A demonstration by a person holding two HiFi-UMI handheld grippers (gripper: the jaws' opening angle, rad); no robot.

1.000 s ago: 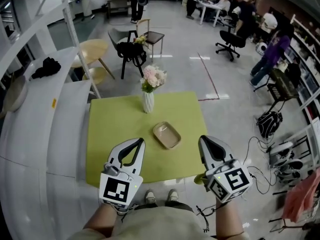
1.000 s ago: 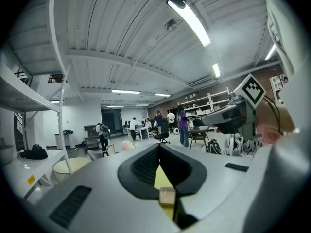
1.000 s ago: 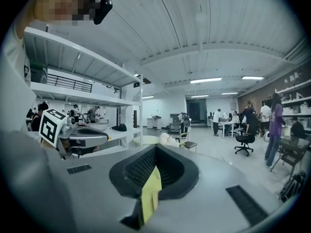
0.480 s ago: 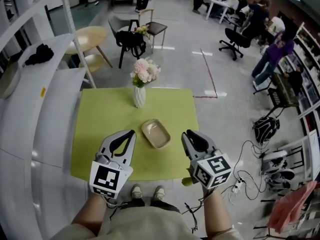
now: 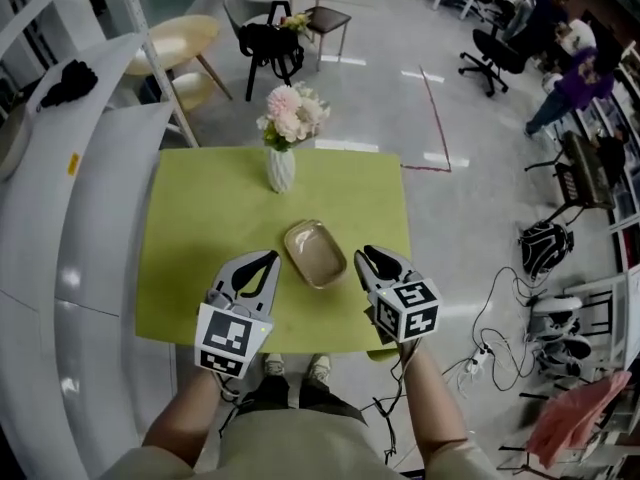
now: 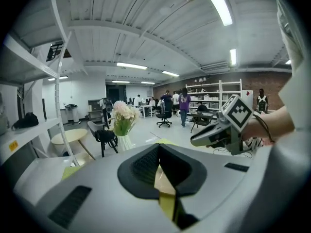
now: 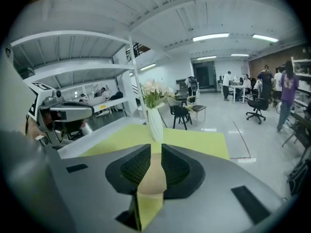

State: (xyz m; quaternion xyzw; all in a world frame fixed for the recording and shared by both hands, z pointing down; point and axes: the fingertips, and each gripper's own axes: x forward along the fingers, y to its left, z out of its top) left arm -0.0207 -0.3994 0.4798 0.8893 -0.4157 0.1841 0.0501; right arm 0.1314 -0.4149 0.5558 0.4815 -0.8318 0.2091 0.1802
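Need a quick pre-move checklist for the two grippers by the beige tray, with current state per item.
1. Left gripper empty: ok, jaws together, nothing between them.
2. Right gripper empty: ok, jaws a narrow gap apart, nothing between them.
3. Beige tray empty and flat on the green table: ok.
4. Both grippers apart from the tray: ok, one at each side of it.
5. Vase upright and apart from the tray: ok.
6. Jaws wide enough for the tray's rim: left not ok, right cannot tell.
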